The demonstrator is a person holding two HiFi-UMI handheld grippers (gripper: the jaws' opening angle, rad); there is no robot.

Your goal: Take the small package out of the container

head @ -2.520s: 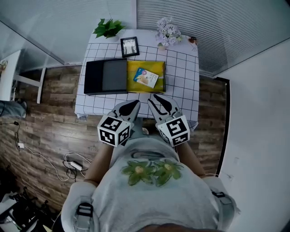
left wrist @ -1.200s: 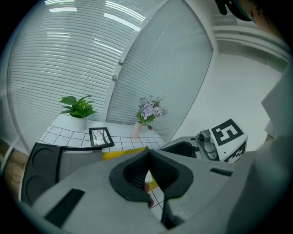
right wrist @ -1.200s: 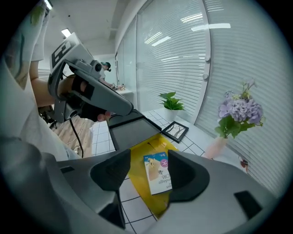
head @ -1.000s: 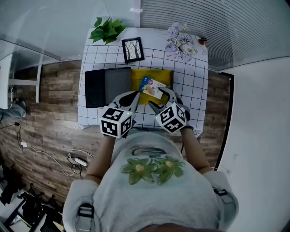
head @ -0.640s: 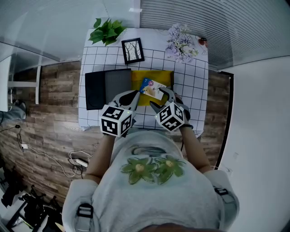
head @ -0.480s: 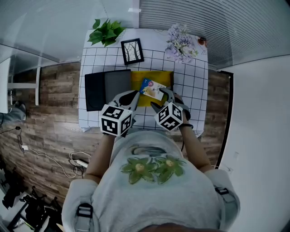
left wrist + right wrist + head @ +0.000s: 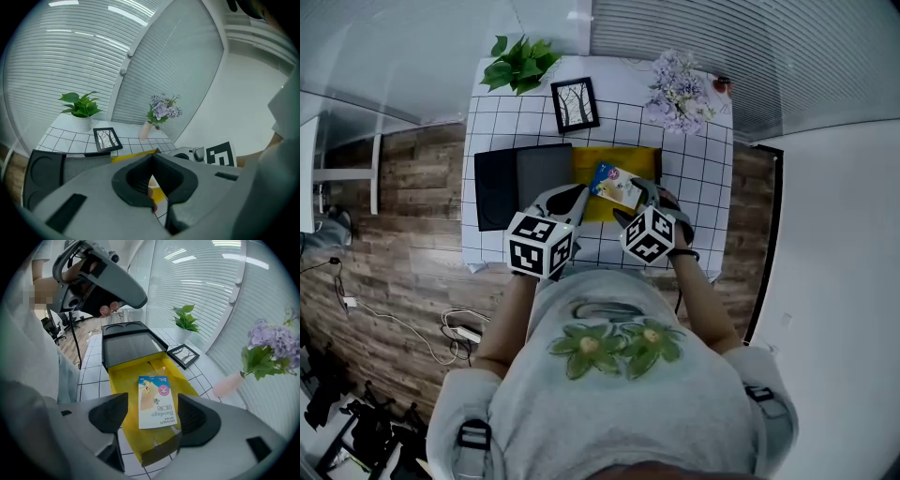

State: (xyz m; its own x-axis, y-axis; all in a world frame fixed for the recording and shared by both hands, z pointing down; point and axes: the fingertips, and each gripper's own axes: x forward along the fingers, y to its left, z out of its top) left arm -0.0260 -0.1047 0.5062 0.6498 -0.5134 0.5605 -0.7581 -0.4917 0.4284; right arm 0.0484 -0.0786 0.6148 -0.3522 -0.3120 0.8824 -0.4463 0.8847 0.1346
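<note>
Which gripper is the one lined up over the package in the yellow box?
The right gripper: its jaws, which have just been opening wider, frame the small package lying in the yellow box, with nothing pinched. The left gripper is shut.

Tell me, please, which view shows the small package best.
The right gripper view: the package lies flat in the yellow box, large, whole, its print clear. The head view shows it small and far. In the left gripper view I cannot make it out.
</note>
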